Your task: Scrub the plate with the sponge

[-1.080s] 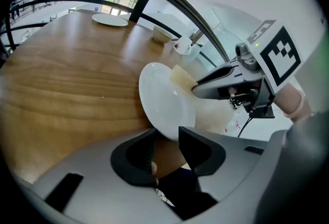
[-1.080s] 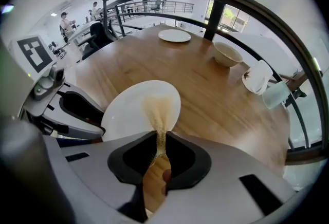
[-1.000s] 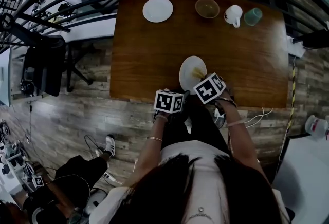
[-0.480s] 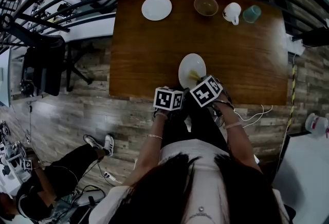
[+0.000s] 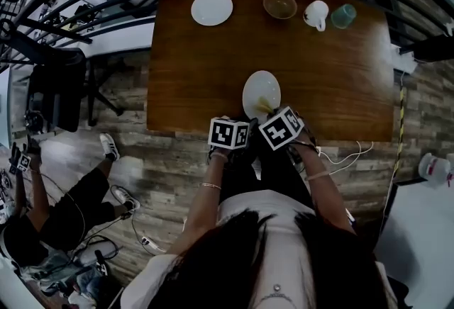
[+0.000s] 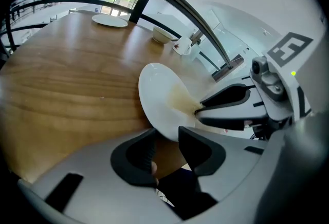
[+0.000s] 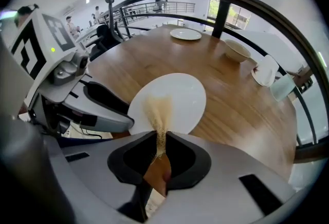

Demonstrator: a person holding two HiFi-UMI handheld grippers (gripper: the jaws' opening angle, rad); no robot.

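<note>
Plate (image 5: 261, 91) sits by the table's (image 5: 206, 66) near edge, open wood stretching beyond.

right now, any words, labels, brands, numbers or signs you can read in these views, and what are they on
No readable words, brands or numbers in any view.
The left cube and right cube carry only black-and-white square marker patterns, no letters.
The plate, sponge and mug show no print.

The near-edge plate (image 5: 260, 91) is white, the sponge (image 7: 157, 109) tan, the table (image 5: 198, 66) brown wood-grain, the far-right cup (image 5: 344, 15) teal.
</note>
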